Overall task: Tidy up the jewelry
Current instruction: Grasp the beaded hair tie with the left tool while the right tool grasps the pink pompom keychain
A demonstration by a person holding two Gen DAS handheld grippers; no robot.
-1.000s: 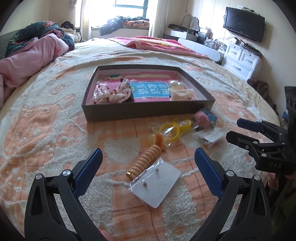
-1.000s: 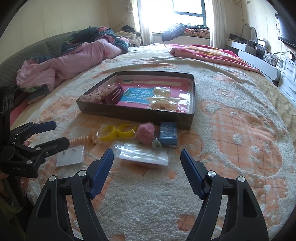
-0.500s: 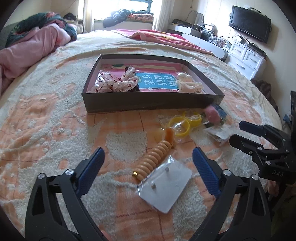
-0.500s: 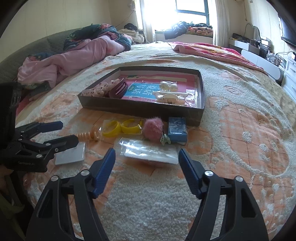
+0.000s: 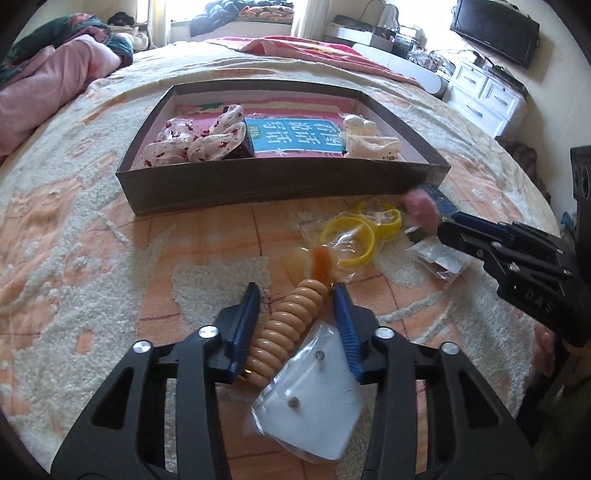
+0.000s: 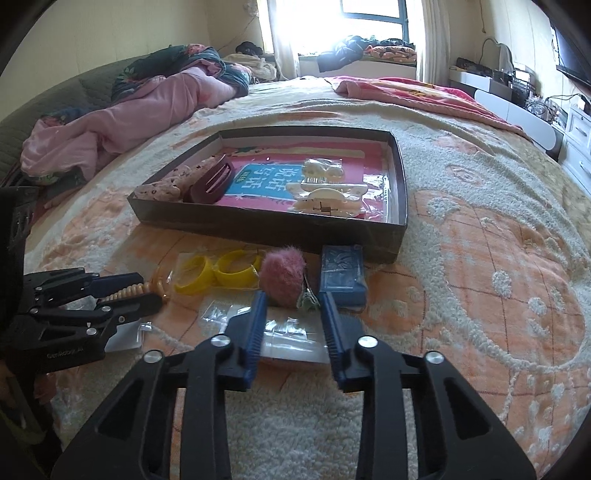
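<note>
A dark open box (image 5: 280, 181) sits on the bed and holds a floral scrunchie (image 5: 199, 138), a maroon clip (image 6: 212, 182) and cream hair clips (image 6: 325, 194). In front of it lie an orange spiral band (image 5: 284, 325), a clear bag with studs (image 5: 310, 398), yellow bangles (image 5: 354, 236), a pink pompom (image 6: 282, 275), a blue packet (image 6: 341, 273) and a clear packet (image 6: 284, 332). My left gripper (image 5: 299, 295) is narrowed around the spiral band and the bag's corner. My right gripper (image 6: 291, 302) is narrowed over the clear packet, just short of the pompom.
A pink quilt (image 6: 122, 114) is heaped at the bed's far left, a pink blanket (image 6: 413, 90) at the far side. White drawers (image 5: 487, 96) and a TV (image 5: 495, 26) stand to the right of the bed.
Both grippers have moved forward and down and narrowed from wide open. The left now brackets the spiral band, the right brackets the clear packet.
</note>
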